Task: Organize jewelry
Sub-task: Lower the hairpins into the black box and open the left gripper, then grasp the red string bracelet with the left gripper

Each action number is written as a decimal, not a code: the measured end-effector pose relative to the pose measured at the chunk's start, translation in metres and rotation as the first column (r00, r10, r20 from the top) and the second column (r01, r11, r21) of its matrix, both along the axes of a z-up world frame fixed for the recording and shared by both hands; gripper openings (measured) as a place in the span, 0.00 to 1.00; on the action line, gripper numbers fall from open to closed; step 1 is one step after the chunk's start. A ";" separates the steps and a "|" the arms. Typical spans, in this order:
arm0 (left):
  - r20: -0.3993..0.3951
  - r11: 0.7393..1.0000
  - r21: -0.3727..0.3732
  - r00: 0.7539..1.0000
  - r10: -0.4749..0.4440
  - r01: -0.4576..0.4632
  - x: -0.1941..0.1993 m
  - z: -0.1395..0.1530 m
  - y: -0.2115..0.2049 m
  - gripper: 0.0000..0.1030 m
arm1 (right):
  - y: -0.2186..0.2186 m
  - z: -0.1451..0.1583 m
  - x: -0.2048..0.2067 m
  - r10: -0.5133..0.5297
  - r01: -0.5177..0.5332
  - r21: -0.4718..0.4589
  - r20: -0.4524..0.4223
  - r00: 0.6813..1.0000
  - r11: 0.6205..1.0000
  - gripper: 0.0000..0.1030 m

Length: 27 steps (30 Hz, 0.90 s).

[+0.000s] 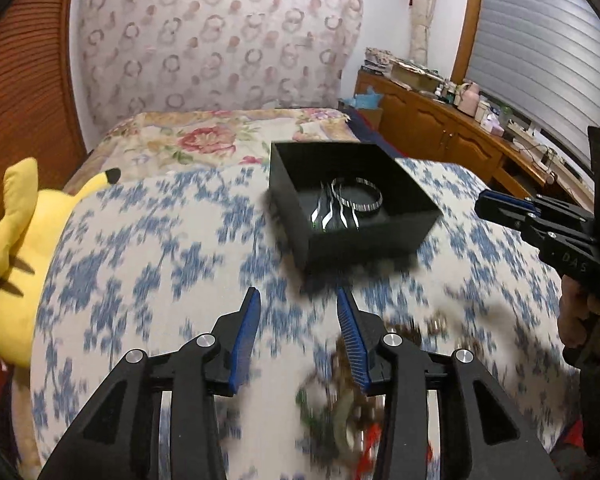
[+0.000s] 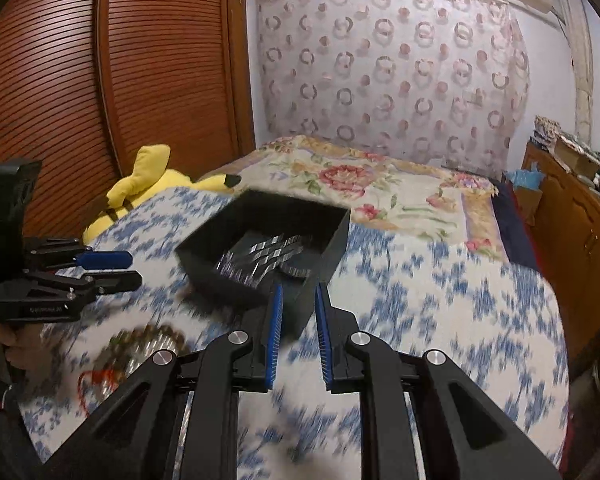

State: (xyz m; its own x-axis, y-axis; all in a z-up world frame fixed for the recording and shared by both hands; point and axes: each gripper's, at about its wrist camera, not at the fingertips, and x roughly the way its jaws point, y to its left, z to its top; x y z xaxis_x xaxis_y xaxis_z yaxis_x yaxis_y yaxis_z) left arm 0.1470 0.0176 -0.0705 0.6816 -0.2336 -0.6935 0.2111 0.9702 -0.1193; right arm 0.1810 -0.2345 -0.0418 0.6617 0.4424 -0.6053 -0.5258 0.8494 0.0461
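— Start close: the left gripper hangs over the bedspread, fingers apart, nothing between them. Loose jewelry lies in a blurred heap just short of the black box.

— And the right gripper?

— Fingers parted too, empty, tips right by the box's near corner. Inside the box: a silver bangle. Beyond it, a yellow plush.

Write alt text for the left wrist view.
An open black box on a blue-flowered bedspread holds a silver bangle and wavy silver pieces. The open left gripper hangs before it, above blurred loose jewelry; a yellow plush toy lies left.
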 end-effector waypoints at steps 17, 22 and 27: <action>-0.025 0.998 -0.031 0.998 -0.061 0.060 -0.085 -0.023 -0.005 0.37 | -0.002 -0.042 -0.086 -0.034 0.032 -0.025 -0.083 0.996 0.999 0.41; -0.042 0.996 -0.051 0.997 -0.071 0.069 -0.094 -0.030 -0.007 0.27 | 0.002 -0.049 -0.102 -0.021 0.017 -0.040 -0.091 0.996 0.999 0.43; -0.059 0.996 -0.032 0.995 -0.081 0.080 -0.096 -0.037 -0.014 0.21 | 0.004 -0.054 -0.112 -0.021 0.016 -0.057 -0.087 0.996 0.998 0.43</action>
State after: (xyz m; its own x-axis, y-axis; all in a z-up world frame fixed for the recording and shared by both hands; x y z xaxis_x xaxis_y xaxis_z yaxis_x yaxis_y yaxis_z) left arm 0.0511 0.0031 -0.1073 0.6167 -0.3066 -0.7250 0.2798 0.9463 -0.1622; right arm 0.0689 -0.2303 -0.0957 0.6126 0.3946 -0.6848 -0.5062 0.8613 0.0435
